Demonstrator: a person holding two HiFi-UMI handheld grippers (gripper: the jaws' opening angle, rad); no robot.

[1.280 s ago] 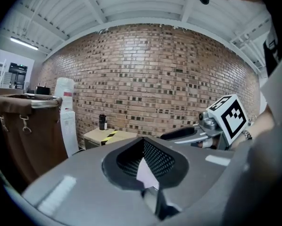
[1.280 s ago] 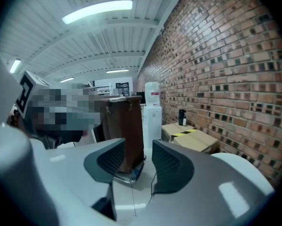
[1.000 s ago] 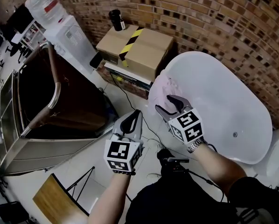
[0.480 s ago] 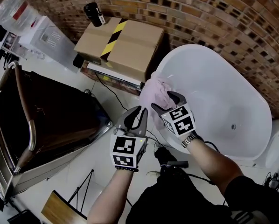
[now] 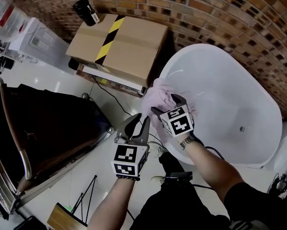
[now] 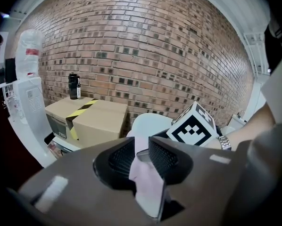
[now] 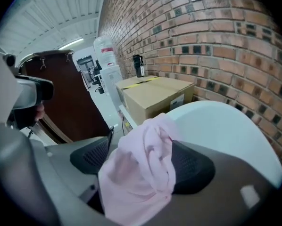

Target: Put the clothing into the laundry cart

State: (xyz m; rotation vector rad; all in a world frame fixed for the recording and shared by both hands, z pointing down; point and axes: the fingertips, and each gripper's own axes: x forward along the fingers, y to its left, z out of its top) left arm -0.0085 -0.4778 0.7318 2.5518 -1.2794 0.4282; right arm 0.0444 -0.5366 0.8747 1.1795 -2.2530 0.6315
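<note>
Two grippers are noted. Left gripper [image 5: 141, 120]: jaws nearly together, pink seen in the slit, and a pinch cannot be told. Right gripper [image 5: 166, 104]: jaws spread wide, just opened further. One pink garment [image 5: 157, 92] is bunched between them and draped over the tub [image 5: 220, 95] rim. One laundry cart [image 5: 52, 128] is cut off at left. Beyond are one box [image 5: 129, 42] and one bottle [image 5: 86, 12].
</note>
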